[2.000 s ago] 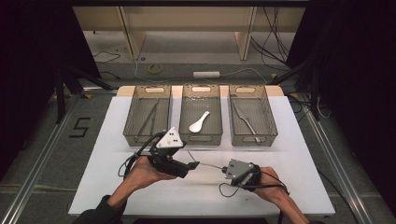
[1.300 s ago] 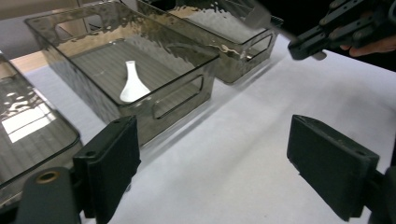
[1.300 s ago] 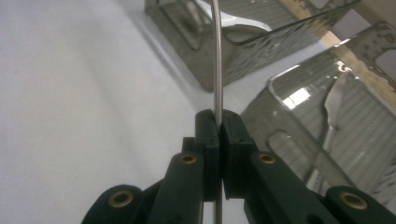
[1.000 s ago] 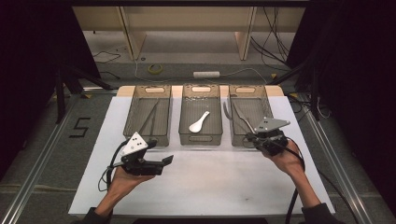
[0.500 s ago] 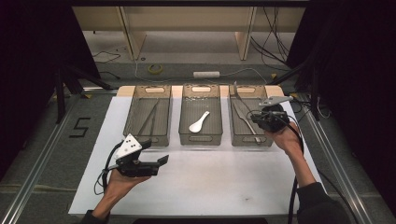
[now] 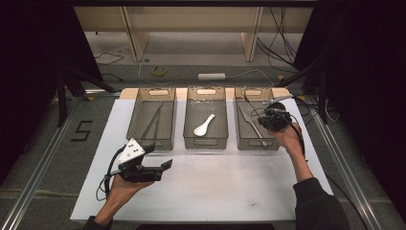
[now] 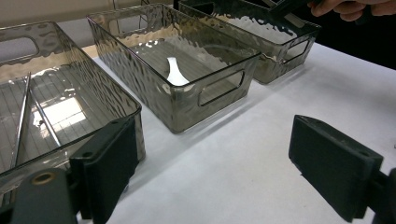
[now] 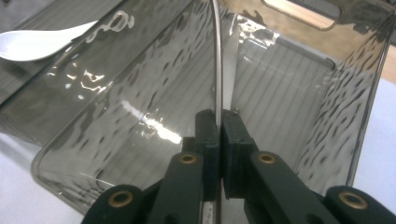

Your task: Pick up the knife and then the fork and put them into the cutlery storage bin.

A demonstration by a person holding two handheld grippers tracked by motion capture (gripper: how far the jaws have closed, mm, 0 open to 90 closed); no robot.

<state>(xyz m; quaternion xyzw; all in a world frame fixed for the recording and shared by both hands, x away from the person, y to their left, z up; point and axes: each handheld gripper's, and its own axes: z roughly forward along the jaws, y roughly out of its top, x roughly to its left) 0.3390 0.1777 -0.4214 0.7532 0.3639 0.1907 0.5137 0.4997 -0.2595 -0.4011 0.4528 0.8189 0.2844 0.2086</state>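
Note:
Three smoky clear bins stand in a row at the back of the white table. My right gripper [image 6: 268, 117] hangs over the right bin [image 6: 256, 146], and its jaws [image 8: 218, 114] are shut on a thin metal utensil [image 8: 217, 65] seen edge-on, pointing into the bin. Another metal utensil [image 6: 251, 123] lies on that bin's floor. A white spoon [image 6: 204, 125] rests in the middle bin [image 6: 205, 143], and it is visible again in the left gripper view [image 7: 173, 72]. My left gripper [image 6: 158, 156] is held low over the table's front left, open, with nothing between its jaws [image 7: 215, 163].
The left bin [image 6: 151, 141] holds thin metal sticks [image 7: 21, 119]. A white mat [image 6: 215, 187] covers the table in front of the bins. Cables and a power strip [image 6: 211, 76] lie on the floor beyond the table.
My right gripper has travelled from the front of the table up to the right bin, carrying the metal utensil. My left gripper pulled back to the front left and has stayed there.

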